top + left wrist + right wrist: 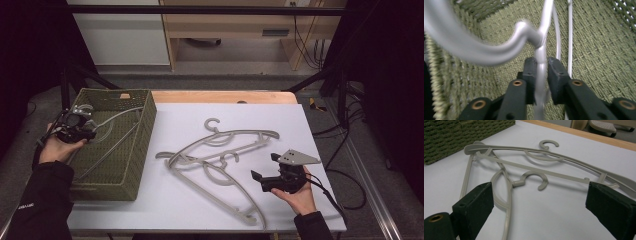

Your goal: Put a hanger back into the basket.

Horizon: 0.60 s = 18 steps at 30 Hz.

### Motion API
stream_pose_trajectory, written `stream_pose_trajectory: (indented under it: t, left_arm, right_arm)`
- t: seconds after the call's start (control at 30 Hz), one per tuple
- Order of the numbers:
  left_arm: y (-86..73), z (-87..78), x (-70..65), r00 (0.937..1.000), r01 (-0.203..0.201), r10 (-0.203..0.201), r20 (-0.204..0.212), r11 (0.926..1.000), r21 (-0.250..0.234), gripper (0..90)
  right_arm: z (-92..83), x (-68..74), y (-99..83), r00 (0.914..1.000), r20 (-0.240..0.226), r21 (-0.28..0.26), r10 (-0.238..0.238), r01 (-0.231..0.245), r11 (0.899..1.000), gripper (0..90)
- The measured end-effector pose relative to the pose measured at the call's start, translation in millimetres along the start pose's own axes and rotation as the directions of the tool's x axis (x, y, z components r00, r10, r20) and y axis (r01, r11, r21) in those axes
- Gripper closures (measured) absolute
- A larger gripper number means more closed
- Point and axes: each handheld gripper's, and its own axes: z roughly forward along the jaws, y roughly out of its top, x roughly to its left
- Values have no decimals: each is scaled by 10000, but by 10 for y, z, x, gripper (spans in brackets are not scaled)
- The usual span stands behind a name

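A grey plastic hanger [112,145] lies slanted inside the olive woven basket [145,125] at the left. My left gripper [88,132] hovers over the basket's left side at the hanger's hook end. In the left gripper view the hanger's neck [540,70] stands between the two pads, which sit close beside it with a thin gap, so the gripper [541,65] is open. Two or three more grey hangers [225,140] lie overlapping on the white tabletop. My right gripper [265,166] rests low to their right, wide open, with nothing in it [539,197].
The basket's woven floor [599,50] lies below the left jaws, and its corner [454,135] sits at the far left of the right gripper view. Hanger hooks [534,177] lie just ahead of the right jaws. A wooden table edge [225,96] runs along the back.
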Motion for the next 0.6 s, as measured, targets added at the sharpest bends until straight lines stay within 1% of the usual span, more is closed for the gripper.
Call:
stream_pose_trajectory:
  t: [0.03, 0.07, 0.1, 0.17, 0.27, 0.3, 0.37, 0.43, 0.47, 0.5, 0.53, 0.57, 0.6]
  left_arm:
    - [-14, -40, 14, 9997, 113, -111, 214, 9999, -120, 736]
    - [-25, -70, 17, 9993, 199, -190, 312, 9994, -278, 729]
    - [-43, -136, 13, 9990, 295, -276, 342, 9979, -577, 725]
    - [-60, -217, 0, 9980, 414, -369, 515, 9952, -888, 668]
    - [-82, -353, -41, 9976, 429, -347, 595, 9888, -1426, 606]
    - [-93, -416, -62, 9969, 506, -391, 686, 9834, -1740, 587]
    - [-113, -518, -108, 9957, 622, -454, 809, 9735, -2201, 525]
    - [-134, -607, -168, 9943, 752, -520, 929, 9607, -2673, 485]
    - [-140, -639, -190, 9944, 736, -491, 934, 9571, -2803, 464]
    - [-152, -697, -243, 9933, 799, -496, 1043, 9471, -3108, 447]
    - [-157, -725, -271, 9922, 861, -516, 1131, 9414, -3261, 422]
    - [-162, -758, -309, 9909, 884, -468, 1264, 9335, -3475, 405]
    - [-166, -782, -336, 9893, 876, -387, 1409, 9290, -3595, 389]
  right_arm:
    - [-3, 3, 4, 10000, -13, -1, 16, -16, 10000, 85]
    - [-2, 2, 9, 10000, -20, -49, -53, 53, 10000, 85]
    - [-7, 7, 14, 10000, -19, -26, -38, 38, 10000, 85]
    - [-15, 13, 30, 9999, -45, -66, -94, 94, 9999, 86]
    - [-32, 17, 50, 10000, -40, -114, -77, 76, 9999, 87]
    - [-37, 18, 53, 10000, -39, -130, -53, 53, 9999, 88]
    - [-50, 17, 64, 10000, -35, -197, -62, 61, 9998, 87]
    - [-57, 12, 76, 10000, -35, -240, -85, 84, 9997, 87]
    - [-60, 14, 82, 10000, -25, -259, -51, 51, 9997, 87]
    - [-61, 14, 87, 10000, -17, -272, -48, 48, 9996, 87]
    - [-62, 14, 98, 10000, -15, -305, -60, 60, 9995, 86]
    - [-62, 16, 104, 10000, 0, -322, -19, 19, 9995, 86]
    - [-61, 15, 111, 10000, -7, -362, -20, 19, 9993, 86]
